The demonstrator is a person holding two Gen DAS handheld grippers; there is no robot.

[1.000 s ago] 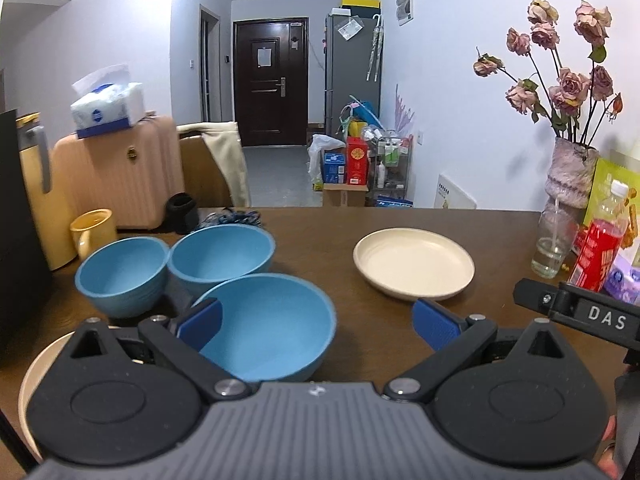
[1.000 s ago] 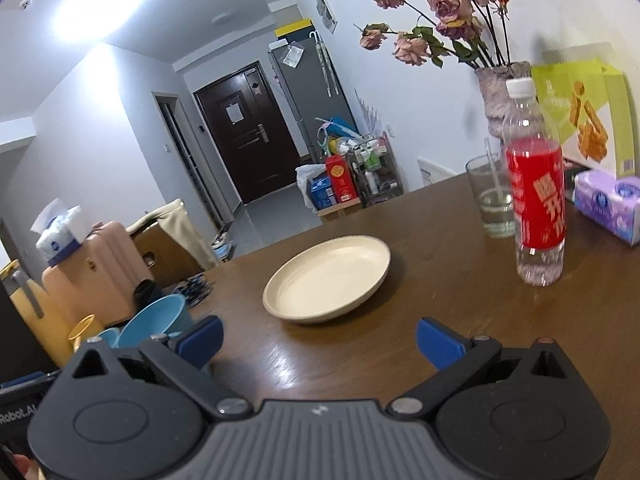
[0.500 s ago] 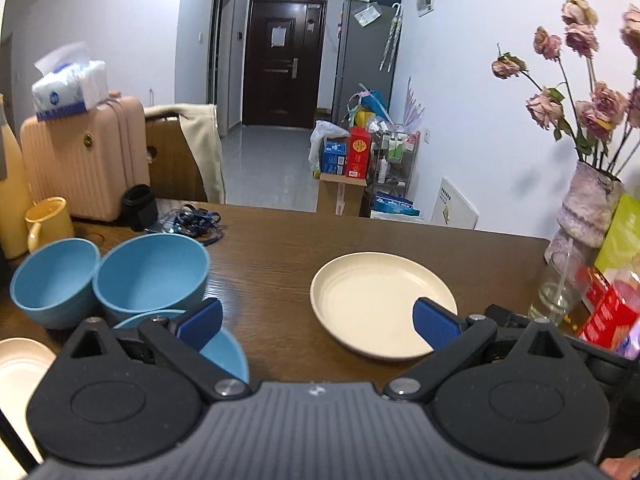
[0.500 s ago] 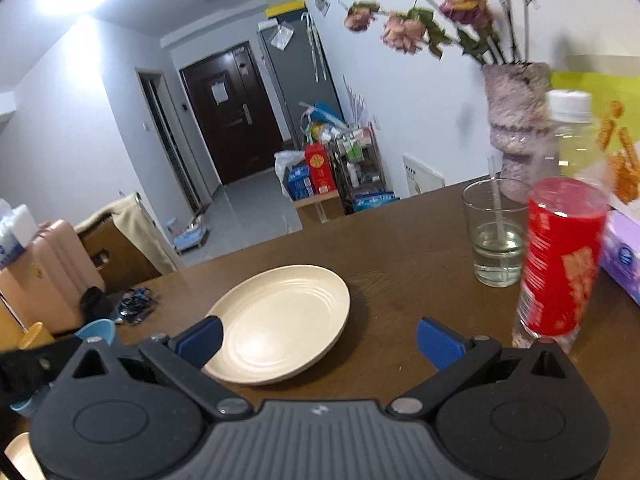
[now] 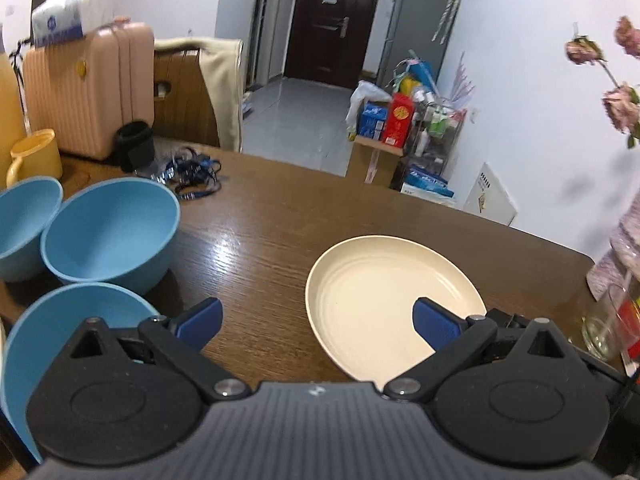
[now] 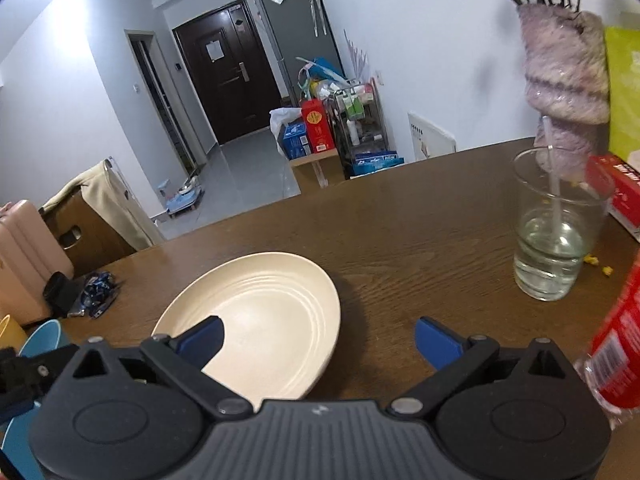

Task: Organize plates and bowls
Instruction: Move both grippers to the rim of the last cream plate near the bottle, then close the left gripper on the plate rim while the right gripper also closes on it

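Two grippers, left gripper (image 5: 316, 318) and right gripper (image 6: 318, 338), hover with fingers spread wide over the cream plate (image 6: 256, 316) on the tabletop (image 6: 420, 248), gripping nothing.

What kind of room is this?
Probably the dining area of someone's home: a wooden table with bowls and a plate, a fridge by the front door, and a suitcase.

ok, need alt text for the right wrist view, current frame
The open right gripper hovers low over a brown wooden table, its left finger over an empty cream plate. A glass of water with a straw stands to the right by a red-labelled bottle; a hallway lies beyond.
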